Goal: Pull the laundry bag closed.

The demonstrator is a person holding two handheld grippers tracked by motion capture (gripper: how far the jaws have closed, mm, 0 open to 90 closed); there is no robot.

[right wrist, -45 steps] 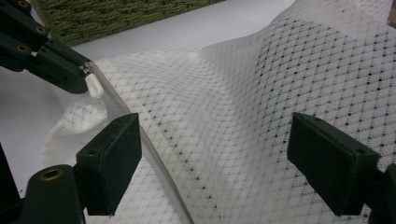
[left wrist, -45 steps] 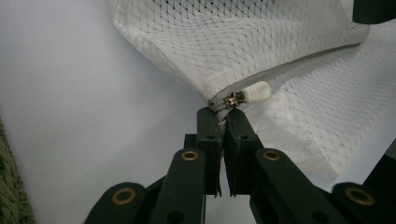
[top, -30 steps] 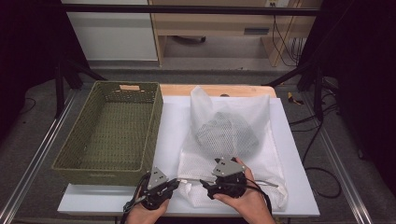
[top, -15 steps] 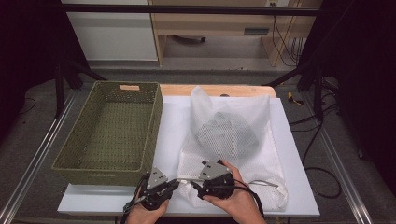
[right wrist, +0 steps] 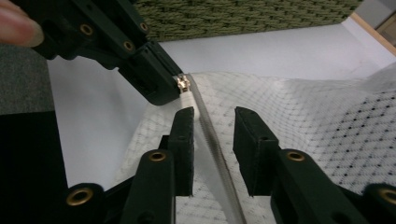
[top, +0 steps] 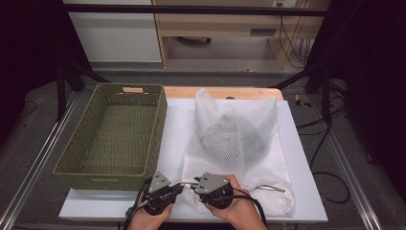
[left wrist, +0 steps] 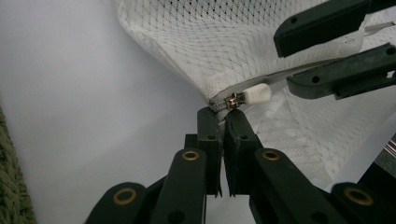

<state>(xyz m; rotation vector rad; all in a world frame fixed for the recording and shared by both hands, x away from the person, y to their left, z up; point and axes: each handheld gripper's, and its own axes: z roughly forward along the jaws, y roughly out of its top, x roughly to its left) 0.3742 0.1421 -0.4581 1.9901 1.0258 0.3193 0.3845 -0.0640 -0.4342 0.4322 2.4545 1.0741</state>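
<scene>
While the woven green basket point(top: 112, 134) stands at the left of the white tabletop point(top: 174, 124), the white mesh laundry bag point(top: 239, 143) lies just right of it, with grey clothing point(top: 232, 136) inside. At the bag's near left corner the left tongs point(top: 181, 186) are clenched on the end of the zipper tape point(left wrist: 218, 106), right beside the brass slider with its white pull tab point(left wrist: 257, 94). Just right of them, the right tongs point(top: 195, 184) straddle the closed zipper point(right wrist: 210, 135): the zipper runs between the jaws, which have just been closing, yet a gap shows on both sides and the pads do not press it. Compared with a second ago, the right hand has slid left along the bag's near edge toward the left tongs, which have kept their place.
</scene>
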